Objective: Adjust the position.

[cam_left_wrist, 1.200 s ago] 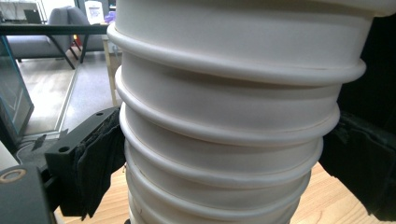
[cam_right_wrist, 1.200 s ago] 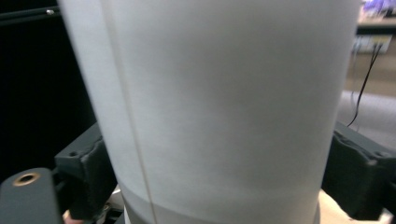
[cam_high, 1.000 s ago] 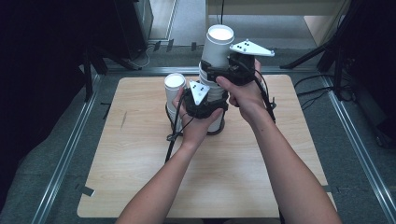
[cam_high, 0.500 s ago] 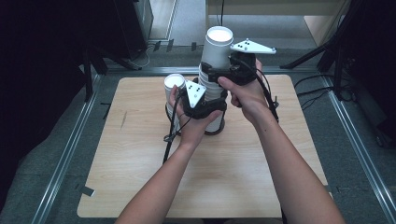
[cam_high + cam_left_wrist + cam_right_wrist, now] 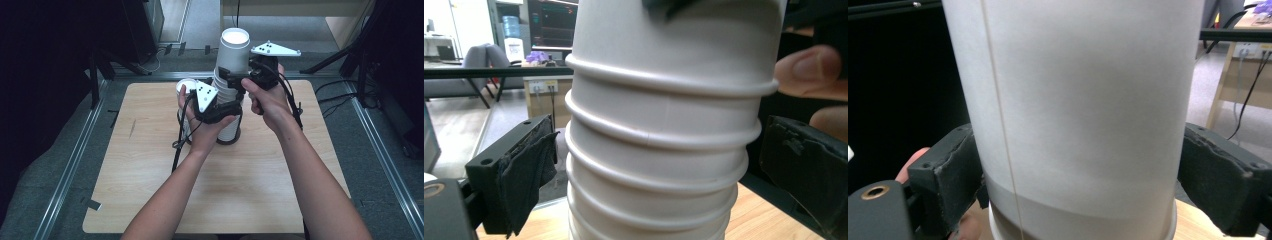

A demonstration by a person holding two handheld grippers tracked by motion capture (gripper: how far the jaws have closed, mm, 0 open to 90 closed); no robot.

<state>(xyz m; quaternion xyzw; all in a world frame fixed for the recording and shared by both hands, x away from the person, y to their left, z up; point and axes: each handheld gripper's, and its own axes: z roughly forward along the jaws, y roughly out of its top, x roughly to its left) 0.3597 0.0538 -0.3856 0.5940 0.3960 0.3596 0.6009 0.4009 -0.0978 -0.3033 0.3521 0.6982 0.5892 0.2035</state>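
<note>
A tall stack of white paper cups [image 5: 231,131] [image 5: 659,150] stands near the back middle of the wooden table [image 5: 150,175]. Its top cup [image 5: 234,50] [image 5: 1083,100] sticks far out of the stack. My left gripper [image 5: 231,112] [image 5: 659,170] straddles the ribbed rims of the stack; its jaws have just been opening, and a thin gap shows beside its left pad [image 5: 526,175]. My right gripper [image 5: 232,75] [image 5: 1078,175] is higher, around the top cup. Its jaws have just eased wider, and both pads still lie against the cup's sides.
Another white cup [image 5: 185,86] stands just left of the stack, behind my left hand. Metal rails [image 5: 65,170] run along the table's left and right edges. Cables [image 5: 295,105] trail from both grippers.
My left hand and gripper have shifted slightly right and closer around the stack. The right hand and the top cup have stayed where they were.
</note>
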